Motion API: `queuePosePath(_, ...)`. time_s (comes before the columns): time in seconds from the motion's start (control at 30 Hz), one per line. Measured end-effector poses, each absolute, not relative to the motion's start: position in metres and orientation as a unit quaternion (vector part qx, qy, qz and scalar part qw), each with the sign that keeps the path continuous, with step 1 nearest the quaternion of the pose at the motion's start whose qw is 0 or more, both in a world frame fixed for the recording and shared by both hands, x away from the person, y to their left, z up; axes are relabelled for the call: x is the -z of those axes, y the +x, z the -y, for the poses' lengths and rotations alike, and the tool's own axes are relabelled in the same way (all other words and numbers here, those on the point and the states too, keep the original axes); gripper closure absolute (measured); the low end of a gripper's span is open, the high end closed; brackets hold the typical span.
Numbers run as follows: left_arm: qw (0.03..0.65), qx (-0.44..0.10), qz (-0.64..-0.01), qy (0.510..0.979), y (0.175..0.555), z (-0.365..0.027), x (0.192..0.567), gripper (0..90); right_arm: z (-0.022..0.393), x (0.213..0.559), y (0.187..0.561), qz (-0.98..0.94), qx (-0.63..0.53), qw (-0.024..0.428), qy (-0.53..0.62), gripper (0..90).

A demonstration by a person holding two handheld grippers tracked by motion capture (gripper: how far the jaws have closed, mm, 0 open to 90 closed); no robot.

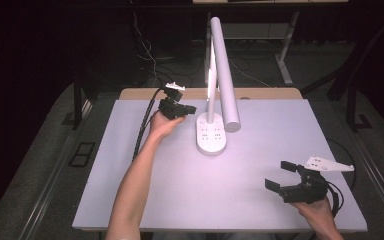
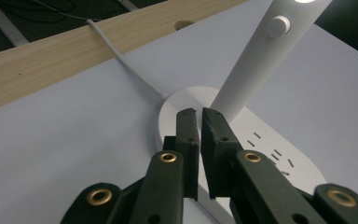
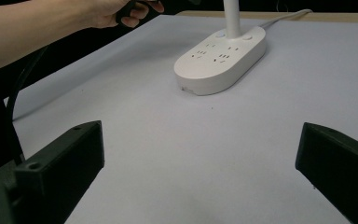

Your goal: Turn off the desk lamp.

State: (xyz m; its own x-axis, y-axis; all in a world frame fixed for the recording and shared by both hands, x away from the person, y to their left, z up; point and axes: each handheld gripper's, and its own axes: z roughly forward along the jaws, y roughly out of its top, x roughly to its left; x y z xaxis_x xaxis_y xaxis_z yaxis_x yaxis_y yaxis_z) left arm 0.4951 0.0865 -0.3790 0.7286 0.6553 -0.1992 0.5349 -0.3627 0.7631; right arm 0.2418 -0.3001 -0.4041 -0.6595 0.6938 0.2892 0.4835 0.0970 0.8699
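Note:
A white desk lamp stands at the back middle of the table on an oval base (image 1: 211, 135) with power sockets in its top. Its stem (image 2: 256, 60) carries a round knob (image 2: 278, 25), and its long tube head (image 1: 225, 75) is lit. My left gripper (image 1: 192, 108) is shut with nothing between its jaws. In the left gripper view the gripper's tips (image 2: 199, 113) sit just above the base (image 2: 261, 144), right at the foot of the stem. My right gripper (image 1: 278, 175) hovers wide open over the near right of the table, and the right gripper view shows it (image 3: 200, 154) pointing toward the base (image 3: 221, 53).
The lamp's white cable (image 2: 126, 63) runs from the base over the wooden back edge (image 2: 51, 56) of the table. A grey-white mat (image 1: 180, 190) covers the tabletop. The person's left forearm (image 1: 135, 180) crosses the left half. Table legs and cables lie on the floor behind.

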Motion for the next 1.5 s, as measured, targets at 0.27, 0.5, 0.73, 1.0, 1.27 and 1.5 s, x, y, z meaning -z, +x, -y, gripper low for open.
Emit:
queuePosePath(0.27,0.421,-0.071,-0.358,0.831,0.499,-0.073,0.390,89.9,0.301,0.404,0.242,-0.733,-0.540,0.097,0.402,0.9)
queuePosePath(0.5,0.407,-0.063,-0.355,0.840,0.502,-0.066,0.402,90.0,0.301,0.404,0.242,-0.735,-0.539,0.098,0.400,0.9)
queuePosePath(0.73,0.401,-0.056,-0.353,0.844,0.504,-0.060,0.413,90.0,0.301,0.404,0.242,-0.734,-0.539,0.099,0.401,0.9)
queuePosePath(1.0,0.400,-0.054,-0.365,0.839,0.506,-0.056,0.422,90.0,0.301,0.404,0.242,-0.735,-0.539,0.100,0.400,0.9)
queuePosePath(1.27,0.407,-0.044,-0.379,0.830,0.506,-0.054,0.426,90.0,0.302,0.404,0.241,-0.734,-0.539,0.100,0.400,0.9)
queuePosePath(1.5,0.411,-0.056,-0.381,0.826,0.505,-0.054,0.427,90.0,0.302,0.403,0.240,-0.734,-0.540,0.100,0.399,0.9)
